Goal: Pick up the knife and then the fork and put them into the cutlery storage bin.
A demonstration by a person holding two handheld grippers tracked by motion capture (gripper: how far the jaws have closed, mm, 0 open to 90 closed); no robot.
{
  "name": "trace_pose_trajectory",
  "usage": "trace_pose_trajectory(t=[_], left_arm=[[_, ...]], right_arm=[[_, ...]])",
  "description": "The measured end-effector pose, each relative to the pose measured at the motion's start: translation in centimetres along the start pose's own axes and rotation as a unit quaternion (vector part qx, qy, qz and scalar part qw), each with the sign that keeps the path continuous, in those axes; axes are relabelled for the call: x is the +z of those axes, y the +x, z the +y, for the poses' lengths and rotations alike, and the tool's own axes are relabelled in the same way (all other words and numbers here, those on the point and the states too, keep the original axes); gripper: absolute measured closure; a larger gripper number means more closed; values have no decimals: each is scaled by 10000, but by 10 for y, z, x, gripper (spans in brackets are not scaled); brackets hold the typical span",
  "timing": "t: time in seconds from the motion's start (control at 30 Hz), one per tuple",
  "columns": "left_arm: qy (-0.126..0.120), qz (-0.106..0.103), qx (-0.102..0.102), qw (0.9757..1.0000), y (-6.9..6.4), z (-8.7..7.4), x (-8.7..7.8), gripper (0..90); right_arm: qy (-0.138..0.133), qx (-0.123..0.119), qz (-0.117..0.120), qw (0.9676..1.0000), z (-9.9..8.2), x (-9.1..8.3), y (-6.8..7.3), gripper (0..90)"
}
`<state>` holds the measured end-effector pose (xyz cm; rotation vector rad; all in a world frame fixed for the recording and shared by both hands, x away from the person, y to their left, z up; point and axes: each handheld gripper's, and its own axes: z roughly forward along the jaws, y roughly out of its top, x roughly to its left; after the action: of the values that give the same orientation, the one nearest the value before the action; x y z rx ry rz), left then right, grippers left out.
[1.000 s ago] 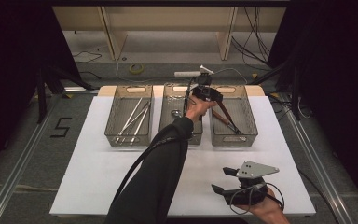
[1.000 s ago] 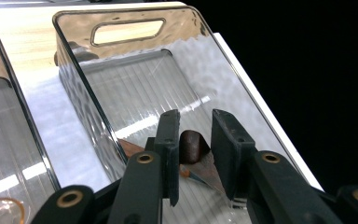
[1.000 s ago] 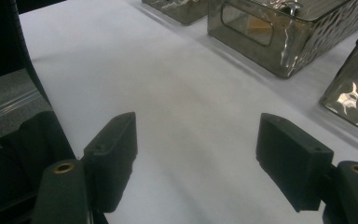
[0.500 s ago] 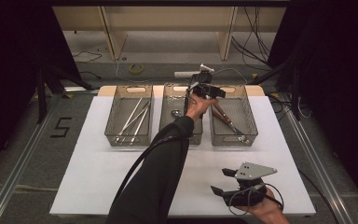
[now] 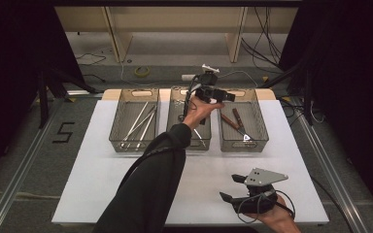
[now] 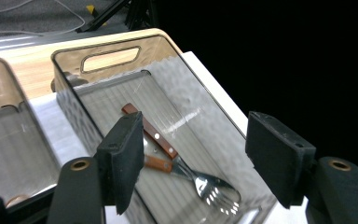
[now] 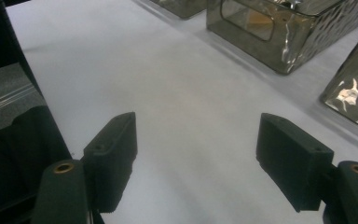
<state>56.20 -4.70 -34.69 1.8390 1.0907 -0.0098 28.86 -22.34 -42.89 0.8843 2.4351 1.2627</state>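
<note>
**Left tongs open over the right bin**

The left gripper (image 6: 189,161), its flat black pads wide with nothing between, has just been opening and now sits higher above the smoky clear right bin (image 6: 205,109). Inside lie a wooden-handled fork (image 6: 200,179) and knife (image 6: 150,130). The right gripper (image 7: 196,158), wide and empty, hovers over the white table (image 7: 168,84).

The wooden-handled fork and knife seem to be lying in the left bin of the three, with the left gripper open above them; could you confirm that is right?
Not quite: the wooden-handled fork and knife lie in the right bin, not the left one. The high view shows this, and the left gripper view confirms it. The rest holds: the left gripper is open above them, its jaws having just been opening, with nothing between them.
</note>
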Motion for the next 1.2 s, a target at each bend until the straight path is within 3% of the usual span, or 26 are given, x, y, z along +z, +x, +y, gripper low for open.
trace_pose_trajectory(t=[0.13,0.23,0.67,0.77,0.9,1.03,1.2], left_arm=[[-125,-128,10,9998,4,-10,-24,338],[-178,-133,147,9996,8,-21,-43,327],[-539,-196,395,9976,31,-79,-122,275],[-612,-186,437,9970,34,-89,-134,271],[-589,-67,646,9962,32,-101,-146,260],[-638,-156,697,9954,32,-115,-156,254],[-680,-108,901,9935,33,-137,-166,247]], right_arm=[[-82,79,-85,9999,0,-1,-3,300],[-150,163,-135,9997,-1,-1,-7,300],[-425,453,-190,9979,-2,-5,-17,295],[-422,457,-197,9979,-2,-4,-17,293],[-487,501,-187,9974,-2,-5,-17,292],[-516,579,-200,9968,-2,-7,-18,292],[-572,623,-223,9962,-3,-8,-19,290]])
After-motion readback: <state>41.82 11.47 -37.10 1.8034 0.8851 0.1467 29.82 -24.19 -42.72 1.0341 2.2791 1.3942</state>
